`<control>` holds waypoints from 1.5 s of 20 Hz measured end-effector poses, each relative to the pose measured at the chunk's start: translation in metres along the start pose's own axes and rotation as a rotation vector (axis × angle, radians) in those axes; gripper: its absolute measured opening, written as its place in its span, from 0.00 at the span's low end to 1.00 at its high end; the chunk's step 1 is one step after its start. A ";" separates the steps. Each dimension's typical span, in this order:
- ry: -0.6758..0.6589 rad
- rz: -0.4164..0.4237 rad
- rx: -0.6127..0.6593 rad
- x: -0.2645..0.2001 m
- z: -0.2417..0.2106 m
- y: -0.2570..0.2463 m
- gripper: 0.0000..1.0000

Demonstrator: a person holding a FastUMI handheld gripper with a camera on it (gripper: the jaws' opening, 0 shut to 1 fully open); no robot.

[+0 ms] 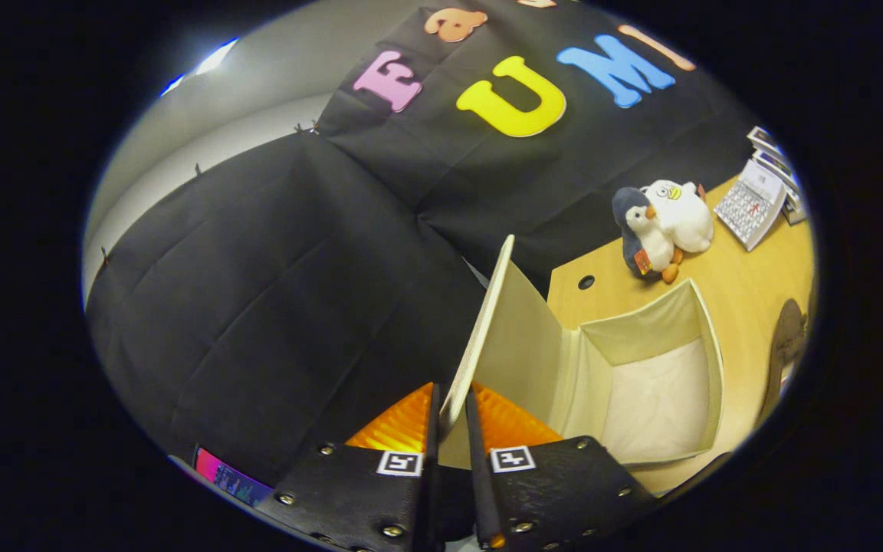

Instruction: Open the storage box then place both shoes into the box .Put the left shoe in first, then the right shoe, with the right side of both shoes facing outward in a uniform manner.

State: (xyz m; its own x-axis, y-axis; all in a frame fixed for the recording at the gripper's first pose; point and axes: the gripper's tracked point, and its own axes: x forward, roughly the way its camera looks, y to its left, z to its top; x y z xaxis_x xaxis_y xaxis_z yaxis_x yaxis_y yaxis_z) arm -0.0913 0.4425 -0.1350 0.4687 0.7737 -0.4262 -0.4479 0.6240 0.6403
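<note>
The lid (487,337) of the storage box (710,368) is pinched between the nearly closed fingers of the gripper (453,429) and held upright. The box interior beyond is seen empty. If the thin lid is released early, it could fall shut.

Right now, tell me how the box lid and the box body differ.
The lid stands raised, nearly upright, pinched between the claw fingers; the box body rests on the wooden table, untouched. The lid is a flat panel seen almost edge-on; the body is an open-topped tub with nothing inside. Both are cream fabric.
</note>
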 end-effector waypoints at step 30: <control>-0.152 -0.645 -0.372 -0.211 0.062 -0.305 0.98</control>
State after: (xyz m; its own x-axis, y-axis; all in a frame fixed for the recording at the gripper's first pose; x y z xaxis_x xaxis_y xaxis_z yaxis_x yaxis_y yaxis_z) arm -0.0061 0.0825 -0.2009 0.8123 0.2363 -0.5332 -0.2640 0.9642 0.0250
